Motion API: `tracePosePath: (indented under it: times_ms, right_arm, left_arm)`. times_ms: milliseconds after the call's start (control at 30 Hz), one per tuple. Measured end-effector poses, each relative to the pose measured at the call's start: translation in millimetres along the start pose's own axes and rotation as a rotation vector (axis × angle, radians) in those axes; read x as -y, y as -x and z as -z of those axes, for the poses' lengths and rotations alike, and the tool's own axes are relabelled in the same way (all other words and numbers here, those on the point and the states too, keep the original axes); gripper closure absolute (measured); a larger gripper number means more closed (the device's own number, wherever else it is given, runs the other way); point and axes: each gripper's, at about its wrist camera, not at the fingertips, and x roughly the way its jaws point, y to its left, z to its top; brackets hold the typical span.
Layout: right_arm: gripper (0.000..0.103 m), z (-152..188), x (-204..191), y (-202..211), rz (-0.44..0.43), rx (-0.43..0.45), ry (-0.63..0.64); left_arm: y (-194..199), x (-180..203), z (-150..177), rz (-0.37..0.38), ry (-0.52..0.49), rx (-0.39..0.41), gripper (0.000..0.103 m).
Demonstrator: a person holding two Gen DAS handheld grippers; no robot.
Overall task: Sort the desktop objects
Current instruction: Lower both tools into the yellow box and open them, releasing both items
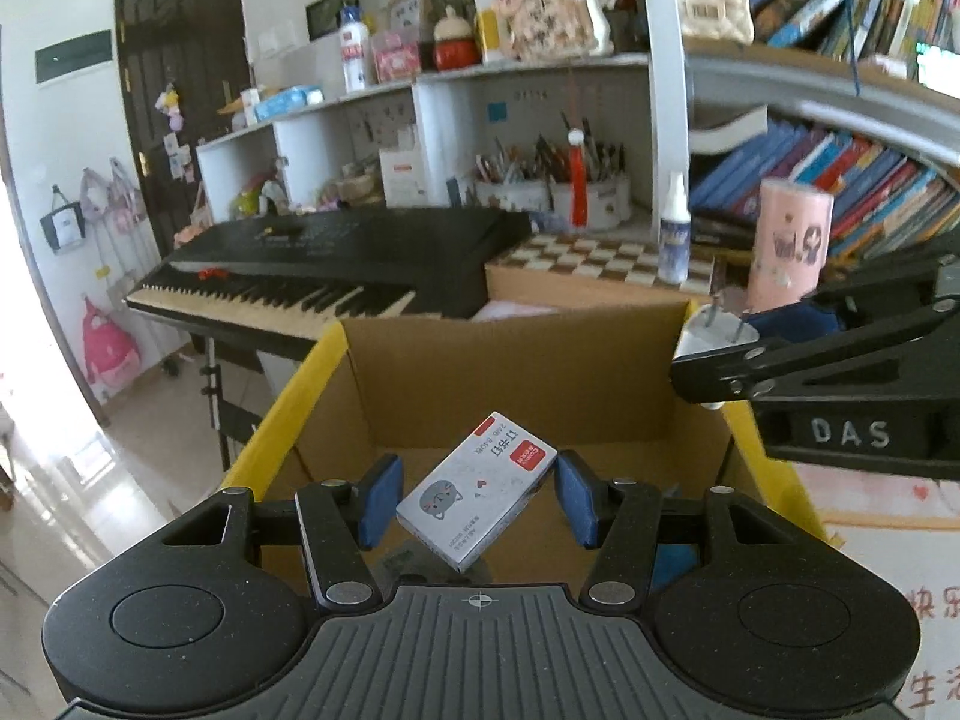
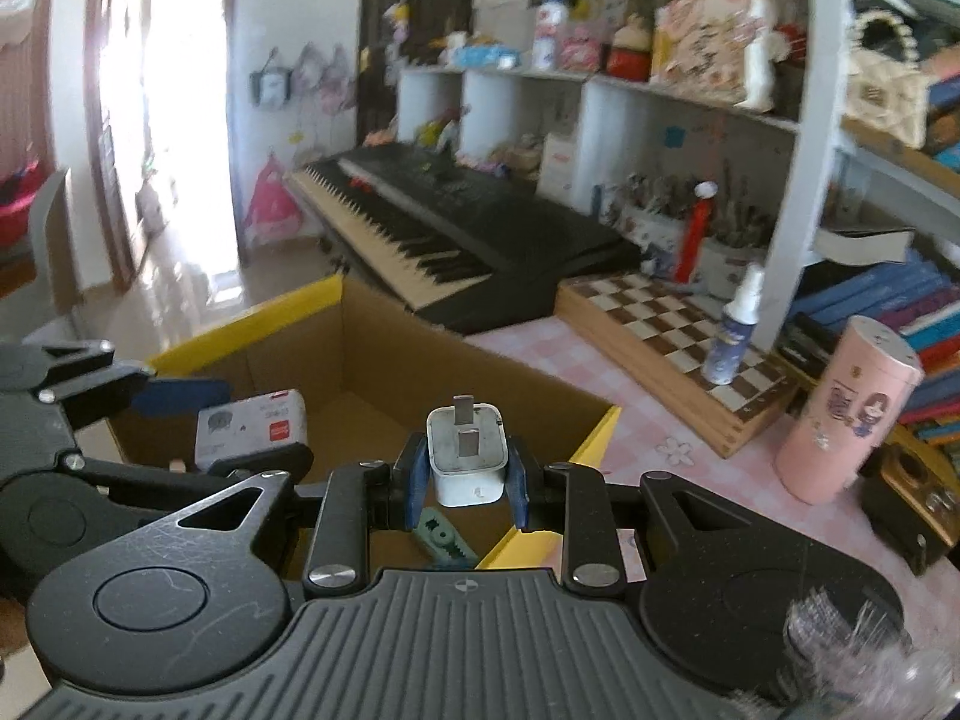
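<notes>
A cardboard box with yellow flaps [image 1: 384,372] stands open below both grippers; it also shows in the right wrist view [image 2: 372,354]. My left gripper [image 1: 474,498] is open over the box. A small staple box with a cat print [image 1: 477,498] hangs tilted between its blue pads, apart from both of them. It also shows in the right wrist view [image 2: 252,426]. My right gripper [image 2: 468,480] is shut on a white plug adapter [image 2: 465,456], prongs pointing away, above the box's right corner. The adapter shows in the left wrist view [image 1: 717,330].
A green toothed object [image 2: 444,540] lies in the box. On the pink checked tablecloth [image 2: 636,414] stand a pink cylinder [image 2: 846,414], a chessboard box [image 2: 666,318] with a spray bottle [image 2: 729,330], and a brown box [image 2: 912,480]. A keyboard [image 2: 450,222] and shelves stand behind.
</notes>
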Motion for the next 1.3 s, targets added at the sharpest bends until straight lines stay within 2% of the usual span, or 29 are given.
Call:
tracePosePath:
  times_ms: [433, 767, 1133, 1300]
  right_arm:
    - [0.078, -3, -1, -58, -0.093, -0.152, 0.295]
    - [0.078, 1, -4, -91, -0.157, -0.266, 0.478]
    - [0.078, 2, -2, -103, -0.188, -0.290, 0.549]
    - [0.075, -1, 0, -104, -0.200, -0.284, 0.538]
  left_arm:
    - [-32, 13, 2, 0.029, -0.039, -0.118, 0.048]
    - [-41, 26, 4, 0.032, -0.074, -0.155, 0.048]
    - [-43, 28, 1, 0.022, -0.087, -0.167, 0.047]
    - [-38, 29, 1, 0.016, -0.092, -0.148, 0.042]
